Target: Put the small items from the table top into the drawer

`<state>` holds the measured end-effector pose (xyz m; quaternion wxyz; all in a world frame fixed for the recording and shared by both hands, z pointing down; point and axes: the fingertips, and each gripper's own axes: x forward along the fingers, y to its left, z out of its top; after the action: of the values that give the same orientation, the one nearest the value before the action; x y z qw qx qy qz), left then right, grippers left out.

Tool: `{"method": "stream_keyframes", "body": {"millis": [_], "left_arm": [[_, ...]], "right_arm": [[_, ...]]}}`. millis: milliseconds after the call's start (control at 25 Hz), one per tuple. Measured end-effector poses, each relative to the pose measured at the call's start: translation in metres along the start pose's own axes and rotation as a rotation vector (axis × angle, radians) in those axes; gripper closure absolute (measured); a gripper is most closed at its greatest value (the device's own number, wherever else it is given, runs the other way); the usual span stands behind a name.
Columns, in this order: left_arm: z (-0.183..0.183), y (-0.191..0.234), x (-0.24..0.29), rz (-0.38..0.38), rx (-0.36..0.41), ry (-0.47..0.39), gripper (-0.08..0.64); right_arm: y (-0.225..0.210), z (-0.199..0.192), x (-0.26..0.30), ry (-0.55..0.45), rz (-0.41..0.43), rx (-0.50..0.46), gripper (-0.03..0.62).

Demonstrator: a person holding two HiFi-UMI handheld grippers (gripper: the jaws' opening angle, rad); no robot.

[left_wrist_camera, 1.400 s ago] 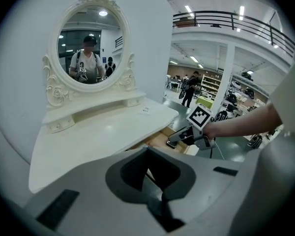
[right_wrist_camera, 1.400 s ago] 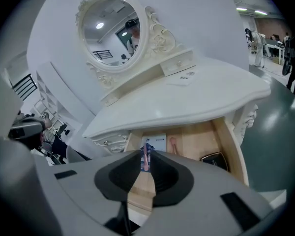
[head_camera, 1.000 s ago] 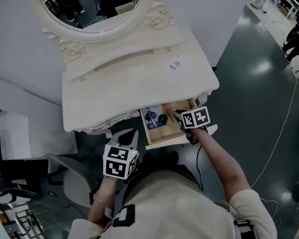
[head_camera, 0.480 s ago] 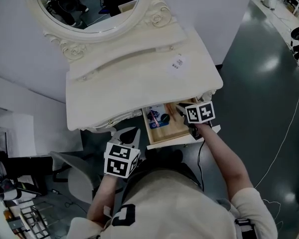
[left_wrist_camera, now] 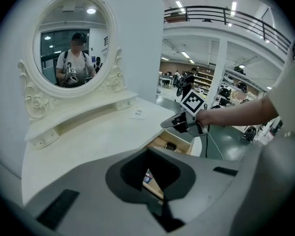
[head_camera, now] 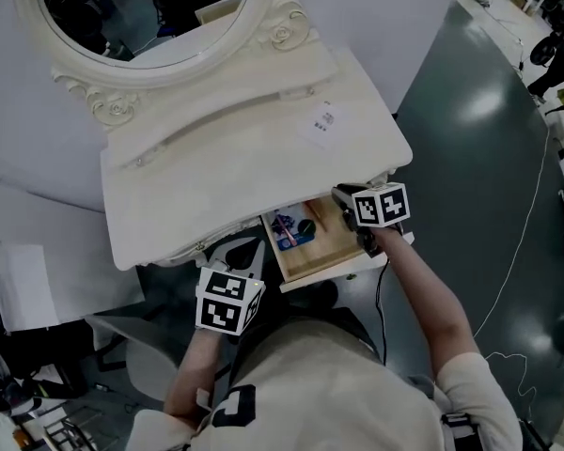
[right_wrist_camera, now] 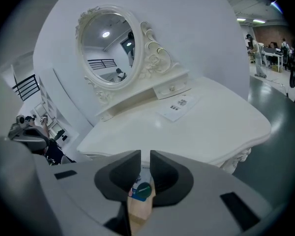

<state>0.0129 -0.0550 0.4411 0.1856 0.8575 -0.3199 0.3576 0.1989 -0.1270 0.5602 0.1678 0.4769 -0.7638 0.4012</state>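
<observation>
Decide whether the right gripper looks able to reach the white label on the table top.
Probably yes: the right gripper hangs at the front edge, with only bare table top between it and the white label.

Wooden drawer (head_camera: 324, 254) stands open, small items (head_camera: 289, 225) inside.

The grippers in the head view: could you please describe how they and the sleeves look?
The left gripper and right gripper are grey, each bearing a white cube with black square markers. A dark cable trails from the right one. The cream top has short sleeves.
</observation>
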Motion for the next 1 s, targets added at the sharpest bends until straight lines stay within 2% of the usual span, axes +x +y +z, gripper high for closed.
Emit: {"method": "stream_keyframes", "body": {"millis": [200, 360, 480, 600, 680, 840, 1000], "left_arm": [[0.008, 0.031, 0.011, -0.078, 0.007, -0.012, 0.508], [0.01, 0.051, 0.019, -0.125, -0.001, -0.017, 0.508], [0.01, 0.063, 0.023, -0.146, -0.007, -0.014, 0.508], [0.007, 0.074, 0.027, -0.159, -0.016, -0.007, 0.508], [0.006, 0.081, 0.029, -0.162, -0.023, -0.003, 0.508], [0.003, 0.094, 0.031, -0.155, -0.042, -0.003, 0.508], [-0.001, 0.106, 0.031, -0.139, -0.061, 0.006, 0.508]], "right_arm": [[-0.002, 0.026, 0.012, -0.005, -0.086, -0.039, 0.522], [-0.014, 0.052, 0.021, -0.027, -0.193, -0.084, 0.52], [-0.023, 0.069, 0.034, -0.009, -0.242, -0.135, 0.46], [-0.034, 0.085, 0.045, 0.006, -0.291, -0.172, 0.454], [-0.04, 0.093, 0.054, 0.019, -0.307, -0.194, 0.451], [-0.045, 0.096, 0.075, 0.081, -0.284, -0.23, 0.443], [-0.055, 0.1, 0.088, 0.11, -0.305, -0.235, 0.439]]}}
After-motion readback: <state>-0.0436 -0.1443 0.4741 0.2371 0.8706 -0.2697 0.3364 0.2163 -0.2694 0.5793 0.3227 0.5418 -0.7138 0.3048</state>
